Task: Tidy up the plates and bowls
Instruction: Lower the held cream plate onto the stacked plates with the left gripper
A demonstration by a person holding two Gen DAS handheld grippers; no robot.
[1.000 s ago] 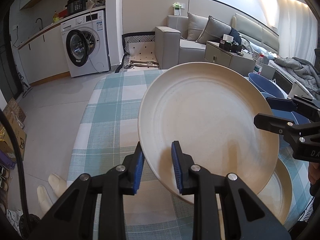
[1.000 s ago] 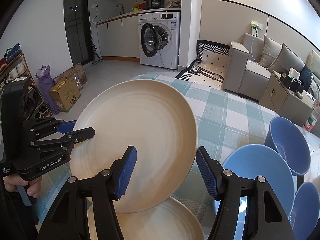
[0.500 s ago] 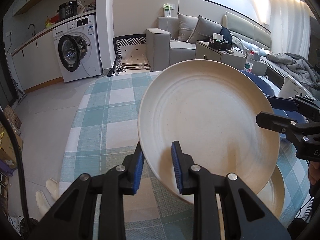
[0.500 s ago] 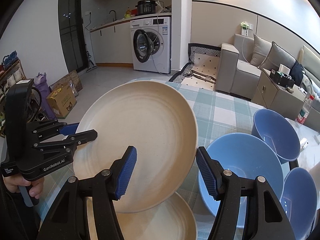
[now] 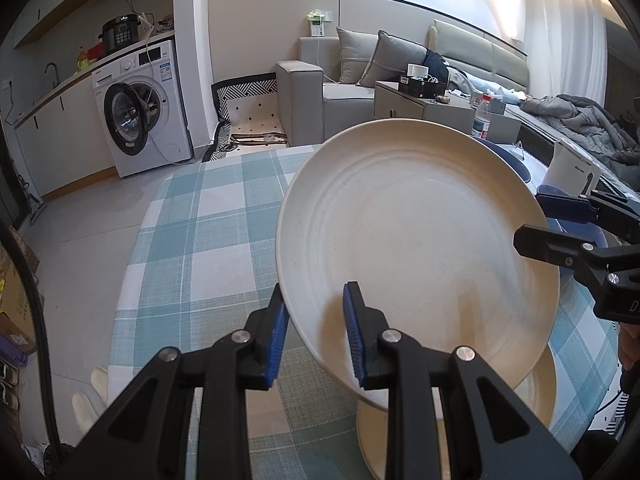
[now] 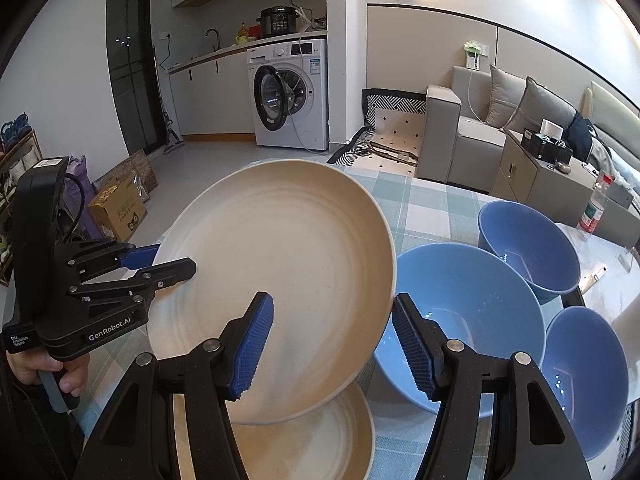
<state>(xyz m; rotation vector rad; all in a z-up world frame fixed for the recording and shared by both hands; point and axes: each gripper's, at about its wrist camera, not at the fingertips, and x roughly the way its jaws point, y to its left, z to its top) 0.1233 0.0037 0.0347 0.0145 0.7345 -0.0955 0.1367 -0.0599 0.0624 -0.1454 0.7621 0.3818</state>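
A cream plate [image 5: 416,248] hangs tilted above a checked tabletop [image 5: 200,216], its near rim pinched by the left claw [image 5: 316,336] at 7 o'clock, while the right claw [image 6: 332,344] straddles the rim at about 4 o'clock, its blue pads [image 6: 414,354] set apart with the rim between them; whether they press on it cannot be told. A second cream plate [image 6: 304,440] lies flat on the cloth directly beneath, and three blue bowls [image 6: 460,320] cluster at 3 o'clock of it in the right wrist view. The step appears to be setting the raised plate onto the one below; doing it well likely means levelling the plate first, centring it over the lower rim, and lowering both sides together so the glazed faces meet without a knock or slide. The plates look matte, speckled and shallow, with faint concentric ridges and a thin upturned lip that offers little purchase. The bowls are deep, smooth and glossy, catching points of light. The ribbed pads should grip better than the hard plate suggests, though a thin-rim pinch could pivot.
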